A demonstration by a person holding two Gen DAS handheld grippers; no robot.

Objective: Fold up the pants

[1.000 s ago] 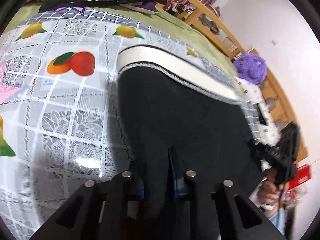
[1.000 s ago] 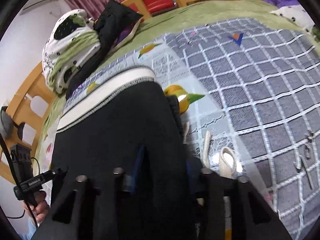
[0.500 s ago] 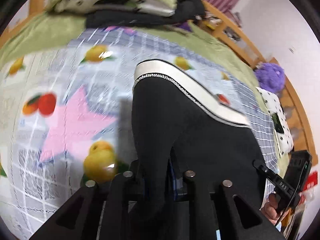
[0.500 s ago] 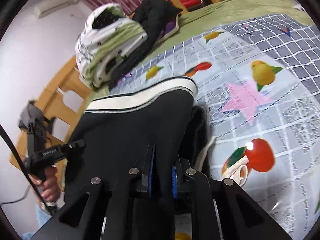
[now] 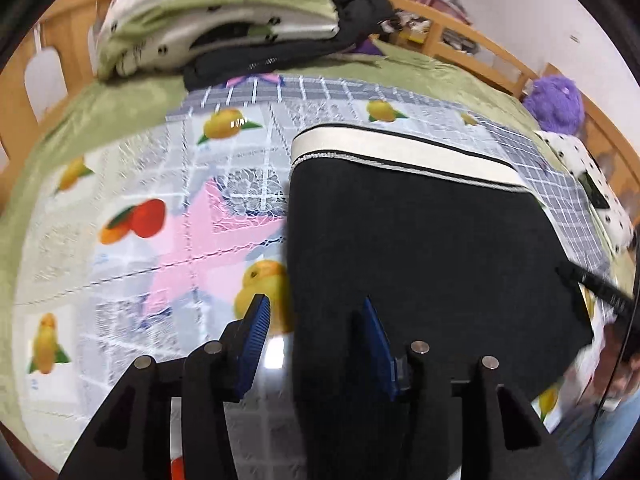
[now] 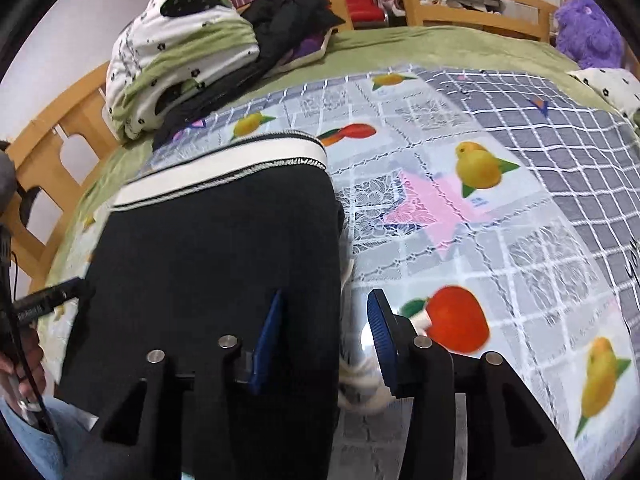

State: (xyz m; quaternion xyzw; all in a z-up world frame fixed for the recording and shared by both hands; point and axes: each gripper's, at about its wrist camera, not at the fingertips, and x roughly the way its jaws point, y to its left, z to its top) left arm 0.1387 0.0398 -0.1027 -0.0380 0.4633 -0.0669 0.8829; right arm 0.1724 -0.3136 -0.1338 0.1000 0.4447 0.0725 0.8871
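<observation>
the black pants [image 5: 420, 248] lie folded flat on the fruit-print cloth [image 5: 168, 216] over the bed, white waistband [image 5: 400, 152] far from me. both my grippers — left [image 5: 316, 324], right [image 6: 326, 320] — gape wide, holding nothing; i judge this fold set, next regrip an edge. piled bedding [image 6: 180, 44] behind.
</observation>
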